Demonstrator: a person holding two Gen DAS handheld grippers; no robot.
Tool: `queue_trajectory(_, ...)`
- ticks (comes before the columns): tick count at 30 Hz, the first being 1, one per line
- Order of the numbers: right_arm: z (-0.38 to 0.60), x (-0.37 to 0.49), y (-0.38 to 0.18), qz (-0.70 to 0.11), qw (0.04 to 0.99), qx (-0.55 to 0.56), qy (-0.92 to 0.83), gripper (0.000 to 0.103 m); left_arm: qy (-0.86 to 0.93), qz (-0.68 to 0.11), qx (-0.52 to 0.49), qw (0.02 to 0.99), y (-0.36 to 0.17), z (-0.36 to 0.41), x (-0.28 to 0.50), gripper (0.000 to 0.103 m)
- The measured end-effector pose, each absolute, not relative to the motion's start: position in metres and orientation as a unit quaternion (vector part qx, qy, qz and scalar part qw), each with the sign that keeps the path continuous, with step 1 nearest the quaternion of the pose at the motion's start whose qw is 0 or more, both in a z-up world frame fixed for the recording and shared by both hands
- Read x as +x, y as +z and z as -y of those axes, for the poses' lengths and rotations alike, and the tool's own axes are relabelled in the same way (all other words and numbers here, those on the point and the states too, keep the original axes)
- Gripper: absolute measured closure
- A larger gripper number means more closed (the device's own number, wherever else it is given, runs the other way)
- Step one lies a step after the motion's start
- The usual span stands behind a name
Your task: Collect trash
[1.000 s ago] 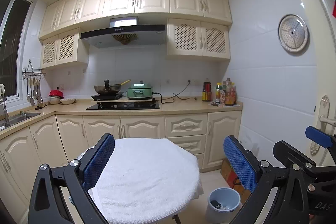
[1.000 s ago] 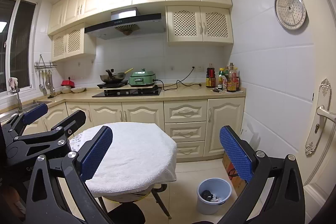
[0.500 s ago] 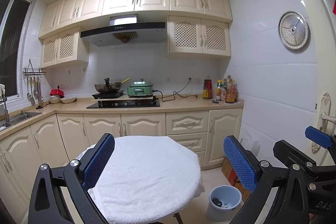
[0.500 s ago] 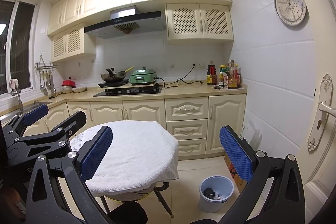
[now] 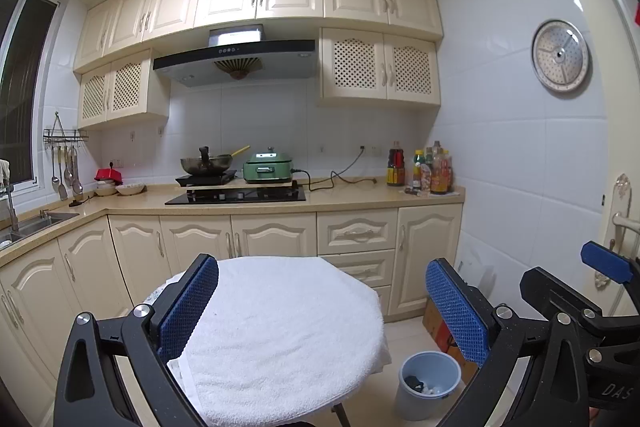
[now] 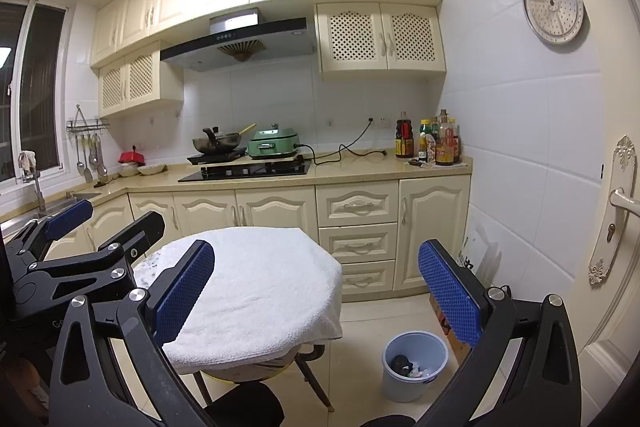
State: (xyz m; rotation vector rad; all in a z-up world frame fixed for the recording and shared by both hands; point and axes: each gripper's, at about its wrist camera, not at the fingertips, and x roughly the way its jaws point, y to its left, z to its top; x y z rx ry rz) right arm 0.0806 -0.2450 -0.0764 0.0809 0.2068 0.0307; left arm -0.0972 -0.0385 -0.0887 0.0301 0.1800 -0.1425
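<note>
Both hand-held grippers, left [image 5: 322, 311] & right [image 6: 316, 297], jaws spread wide & empty as before, slightly lower over towel-covered table [image 5: 288, 327].

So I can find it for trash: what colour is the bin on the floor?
Light blue; the bin shows best in the right wrist view, beside the towel-covered table.

The only clear lettering is "DAS", in pale capitals on the black body of the right claw [image 5: 608, 263] at the right edge of the left wrist view. The left claw's body [image 6: 68, 227] shows a pale "G" and part of another letter. Labels on the bottles [image 6: 430, 141] on the far worktop are too small to read.
</note>
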Motion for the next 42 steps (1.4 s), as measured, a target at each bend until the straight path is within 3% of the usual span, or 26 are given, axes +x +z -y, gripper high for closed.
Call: queue_trajectory(42, 0.244, 0.083, -0.078, -0.105, 0.993, 0.042, 0.014, 0.0, -0.069, -0.081, 0.019, 0.994, -0.106, 0.029, -0.093, 0.001)
